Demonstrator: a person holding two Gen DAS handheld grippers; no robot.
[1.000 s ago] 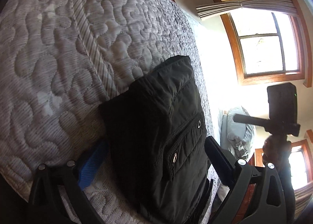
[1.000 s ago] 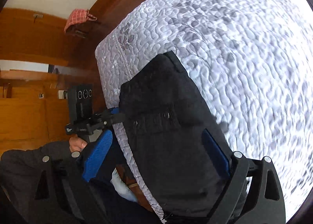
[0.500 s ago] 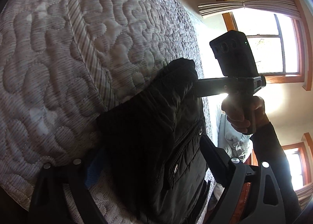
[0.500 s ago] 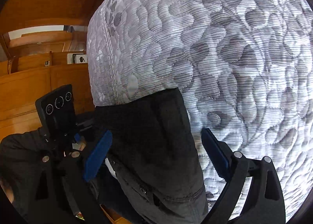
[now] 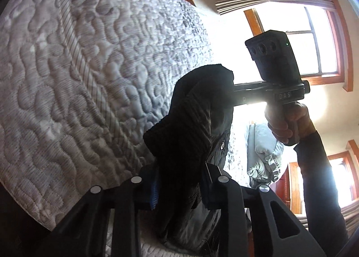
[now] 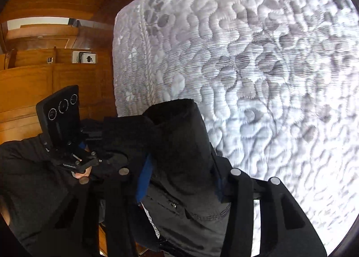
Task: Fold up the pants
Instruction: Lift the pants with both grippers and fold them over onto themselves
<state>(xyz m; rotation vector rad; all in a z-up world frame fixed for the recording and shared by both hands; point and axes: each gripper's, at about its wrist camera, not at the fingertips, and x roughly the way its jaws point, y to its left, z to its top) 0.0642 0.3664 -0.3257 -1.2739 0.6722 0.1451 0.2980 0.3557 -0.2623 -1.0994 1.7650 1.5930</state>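
Closest to the left wrist camera, the left tongs [image 5: 179,189] were pinching a thick bundle of the black, folded cargo-style pants [image 5: 193,127], the blue-lined pads pressed against the cloth on both sides. Just beyond them the pants rose in a bunched hump with a snap button showing on a pocket flap. At the far end of that hump the right tongs [image 5: 233,95] ran into the fabric; from this side their tips were hidden by the cloth.

Seen from the right wrist camera, the right tongs [image 6: 179,167] were likewise pressed together on the black pants [image 6: 179,136], and the left tongs [image 6: 89,158] met the same bundle at its left edge. Behind the pants lay the white quilted mattress [image 6: 269,55], and the bundle appeared lifted off it near the mattress's near corner, though how far could not be told.

Judging by this, the folding was well along: the garment was already a compact packet, and the step in hand looked like carrying or turning it for a last fold. Next, both tongs would need to move together, lower the packet flat onto the mattress, and let go without the layers slipping apart.

Beyond the mattress stood a wood-framed window [image 5: 314,44] and wooden panelling [image 6: 44,77].
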